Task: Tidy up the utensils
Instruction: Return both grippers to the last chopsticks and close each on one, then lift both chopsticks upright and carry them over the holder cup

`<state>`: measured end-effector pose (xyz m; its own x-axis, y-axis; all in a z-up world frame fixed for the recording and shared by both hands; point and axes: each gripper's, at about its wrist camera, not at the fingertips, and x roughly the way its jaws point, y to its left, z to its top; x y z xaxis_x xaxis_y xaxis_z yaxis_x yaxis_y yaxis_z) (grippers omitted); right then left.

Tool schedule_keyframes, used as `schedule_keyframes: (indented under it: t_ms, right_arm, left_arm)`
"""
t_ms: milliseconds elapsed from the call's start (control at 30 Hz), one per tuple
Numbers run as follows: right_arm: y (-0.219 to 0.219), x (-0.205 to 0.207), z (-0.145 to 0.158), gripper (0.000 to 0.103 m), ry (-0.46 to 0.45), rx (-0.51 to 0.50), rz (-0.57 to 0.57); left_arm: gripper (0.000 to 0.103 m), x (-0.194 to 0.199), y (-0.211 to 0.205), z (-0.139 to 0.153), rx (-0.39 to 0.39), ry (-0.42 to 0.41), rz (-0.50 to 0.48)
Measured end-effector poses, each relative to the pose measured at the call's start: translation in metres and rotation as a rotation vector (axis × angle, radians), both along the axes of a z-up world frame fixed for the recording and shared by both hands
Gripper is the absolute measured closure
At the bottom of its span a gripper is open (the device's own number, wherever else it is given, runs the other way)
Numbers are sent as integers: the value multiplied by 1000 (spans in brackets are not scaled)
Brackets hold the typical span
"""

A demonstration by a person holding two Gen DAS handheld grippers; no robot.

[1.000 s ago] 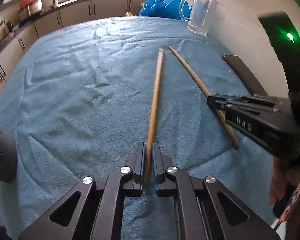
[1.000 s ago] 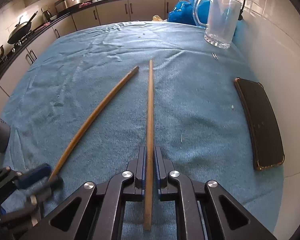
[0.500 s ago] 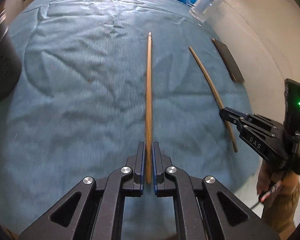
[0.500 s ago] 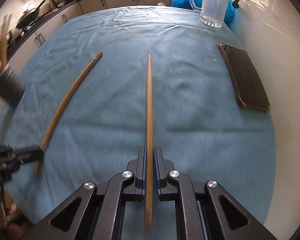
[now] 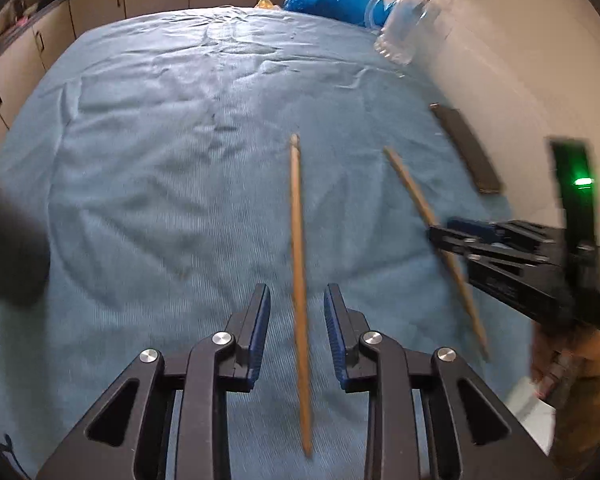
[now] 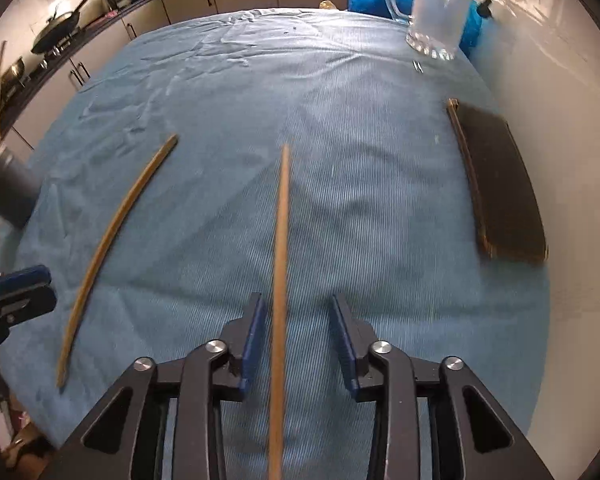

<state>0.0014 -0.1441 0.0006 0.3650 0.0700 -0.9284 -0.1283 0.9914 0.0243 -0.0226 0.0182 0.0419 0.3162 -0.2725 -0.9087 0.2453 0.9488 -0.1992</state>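
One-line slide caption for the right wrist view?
Right gripper jaws opening around a wooden chopstick above the blue cloth; second chopstick at left.

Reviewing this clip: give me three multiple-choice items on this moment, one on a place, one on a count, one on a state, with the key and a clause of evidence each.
1. Where is the glass mug?
A. at the far end of the blue cloth, near the wall
B. between the two chopsticks
C. on the dark phone

2. How many wooden chopsticks lie on or over the cloth?
A. one
B. two
C. four

3. How does the left gripper stand to its chopstick?
A. pads clamped on it
B. pads apart, stick between them untouched
C. no stick near it

Key:
1 A, it stands by the far edge beside the wall.
2 B, the left wrist view shows that one and the right gripper's chopstick.
3 B, gaps show on both sides while the jaws are opening.
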Motion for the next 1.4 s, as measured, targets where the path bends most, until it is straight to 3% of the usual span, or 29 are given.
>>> schedule_keyframes:
  t_ms: [100, 400, 667, 733, 800, 967, 1167, 1400]
  right_arm:
    - [2, 12, 0, 80, 20, -16, 12]
    - [6, 40, 1, 80, 130, -71, 58]
    - [11, 57, -1, 80, 241, -100, 77]
    - [12, 61, 0, 87, 248, -75, 71]
    - [16, 62, 0, 94, 227, -74, 64]
    - [14, 54, 4, 95, 159, -36, 14]
    - [13, 27, 31, 95, 4, 106, 6]
    - [27, -16, 75, 95, -192, 144, 33]
  left_arm:
    - [77, 21, -9, -11, 9, 30, -4]
    - [77, 56, -35, -18, 78, 41, -49]
    - [77, 66, -37, -20, 68, 66, -108]
    - [78, 66, -34, -20, 57, 63, -104]
    - [95, 63, -30, -21, 71, 44, -83]
    - [96, 49, -9, -14, -20, 20, -21]
    - [96, 10, 17, 20, -103, -94, 14]
    - [96, -38, 37, 55, -128, -270, 59]
